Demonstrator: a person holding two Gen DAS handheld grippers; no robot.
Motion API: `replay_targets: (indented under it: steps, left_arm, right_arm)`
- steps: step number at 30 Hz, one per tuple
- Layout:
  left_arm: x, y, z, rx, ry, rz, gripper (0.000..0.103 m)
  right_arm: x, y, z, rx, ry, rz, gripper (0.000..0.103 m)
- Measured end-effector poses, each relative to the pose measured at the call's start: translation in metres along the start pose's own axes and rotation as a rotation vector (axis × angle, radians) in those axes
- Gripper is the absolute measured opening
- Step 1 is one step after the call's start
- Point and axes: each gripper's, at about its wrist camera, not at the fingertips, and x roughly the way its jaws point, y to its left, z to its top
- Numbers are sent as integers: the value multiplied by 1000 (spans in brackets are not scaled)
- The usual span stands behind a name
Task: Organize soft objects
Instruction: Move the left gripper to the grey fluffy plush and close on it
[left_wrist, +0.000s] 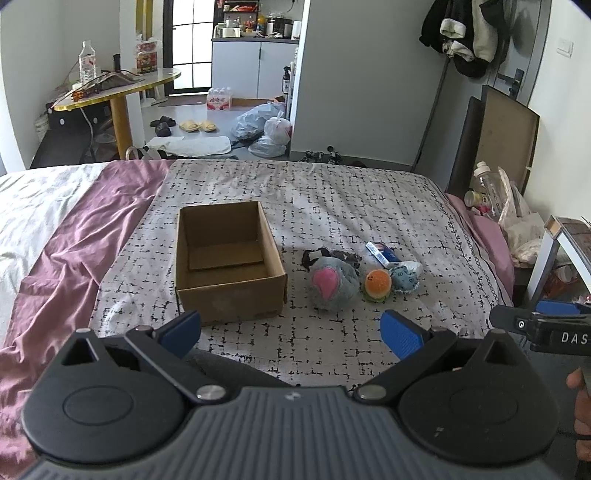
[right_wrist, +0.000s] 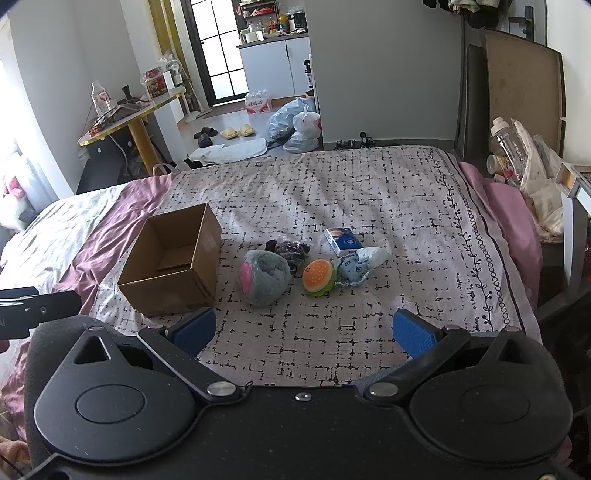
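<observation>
Plush, light toys — grey ball (right_wrist: 264, 277), burger (right_wrist: 319, 277) — are lying right of the empty cardboard box (right_wrist: 173, 273); both grippers (left_wrist: 291, 332) (right_wrist: 304, 330) are being held wide apart; squashy middles are judged the best hold.

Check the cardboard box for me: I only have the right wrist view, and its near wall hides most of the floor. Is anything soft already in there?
Observer: No. The left wrist view looks straight into the cardboard box, and it holds no soft item, only a flat cardboard sheet lying on its floor.
Operator: Good. I only catch a black sliver of the left gripper at my frame's edge. Is it carrying anything?
Observer: No. The left gripper is open, with its blue pads wide apart and nothing between them, and it hovers just short of the box's near wall.
</observation>
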Motion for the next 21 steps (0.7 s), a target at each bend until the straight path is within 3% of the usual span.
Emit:
replay_targets:
  steps: [21]
  left_arm:
    - [53,-30,16,5,-33,-51,102]
  right_arm:
    - [42,-30,16,56,32,45,103]
